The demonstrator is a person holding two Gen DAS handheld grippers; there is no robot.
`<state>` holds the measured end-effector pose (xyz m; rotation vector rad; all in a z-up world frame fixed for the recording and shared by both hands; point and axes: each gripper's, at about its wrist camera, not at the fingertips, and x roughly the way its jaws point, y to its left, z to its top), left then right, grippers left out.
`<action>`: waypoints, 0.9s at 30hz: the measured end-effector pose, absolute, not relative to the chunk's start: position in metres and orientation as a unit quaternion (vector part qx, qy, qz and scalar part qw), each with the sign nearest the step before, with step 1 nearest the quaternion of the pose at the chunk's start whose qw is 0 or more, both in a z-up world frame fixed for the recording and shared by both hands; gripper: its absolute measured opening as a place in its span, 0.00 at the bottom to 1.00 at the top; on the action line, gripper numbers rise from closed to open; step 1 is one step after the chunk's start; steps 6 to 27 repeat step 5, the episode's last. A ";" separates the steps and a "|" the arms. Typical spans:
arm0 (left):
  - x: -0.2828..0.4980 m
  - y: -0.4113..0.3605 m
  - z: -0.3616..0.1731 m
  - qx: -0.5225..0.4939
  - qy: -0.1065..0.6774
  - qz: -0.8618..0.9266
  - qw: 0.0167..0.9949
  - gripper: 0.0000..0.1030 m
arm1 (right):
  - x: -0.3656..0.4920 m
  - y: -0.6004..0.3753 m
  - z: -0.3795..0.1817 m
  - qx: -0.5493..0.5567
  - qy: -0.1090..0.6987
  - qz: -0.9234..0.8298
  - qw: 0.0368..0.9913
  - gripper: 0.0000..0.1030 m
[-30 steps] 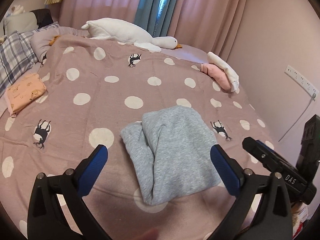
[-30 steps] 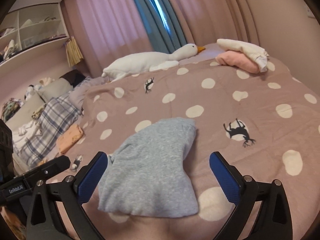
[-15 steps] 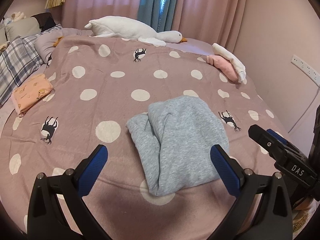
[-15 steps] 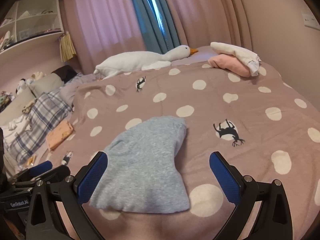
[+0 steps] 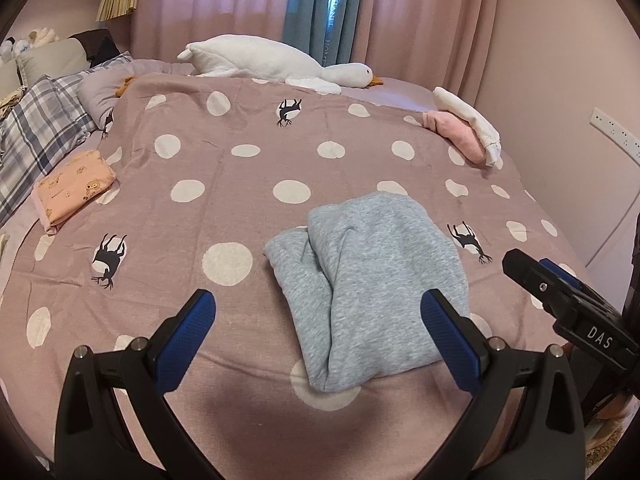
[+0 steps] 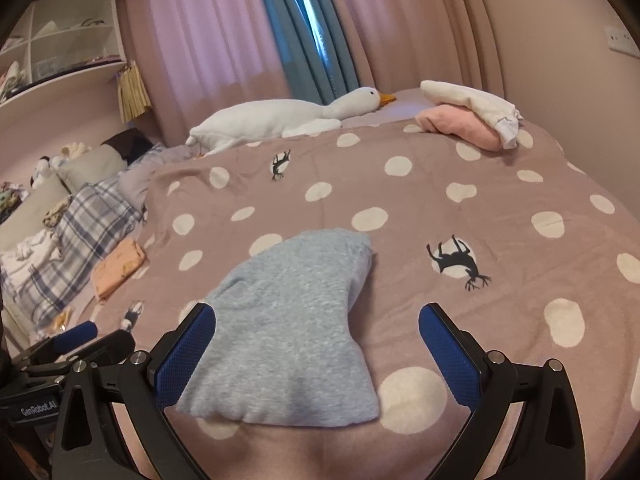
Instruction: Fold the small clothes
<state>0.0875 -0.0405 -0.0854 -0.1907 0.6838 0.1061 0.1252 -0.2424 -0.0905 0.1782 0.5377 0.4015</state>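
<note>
A folded grey garment point(image 5: 372, 280) lies on the pink polka-dot bedspread point(image 5: 240, 184); it also shows in the right wrist view point(image 6: 296, 320). My left gripper point(image 5: 320, 340) is open and empty, held above the bed just short of the garment's near edge. My right gripper point(image 6: 316, 356) is open and empty, held over the garment's near end. The right gripper also shows at the right edge of the left wrist view point(image 5: 560, 296), and the left gripper at the lower left of the right wrist view point(image 6: 76, 340).
A folded orange garment point(image 5: 72, 188) lies at the left by a plaid pillow point(image 5: 36, 136). A pink and a white garment point(image 5: 468, 128) are stacked at the far right. A white goose plush point(image 5: 276, 60) lies at the far edge before curtains. A wall stands on the right.
Both grippers have drawn back and up from the grey garment, which looks smaller and farther off. The garment has not moved. Both stay open.
</note>
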 end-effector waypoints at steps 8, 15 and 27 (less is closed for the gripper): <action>0.087 -0.041 -0.086 -0.094 0.334 0.051 0.936 1.00 | 0.125 -0.241 -0.092 0.086 0.265 0.195 0.940 0.98; 0.087 -0.041 -0.086 -0.094 0.334 0.051 0.936 1.00 | 0.125 -0.241 -0.092 0.086 0.265 0.195 0.940 0.98; 0.087 -0.041 -0.086 -0.094 0.334 0.051 0.936 1.00 | 0.125 -0.241 -0.092 0.086 0.265 0.195 0.940 0.98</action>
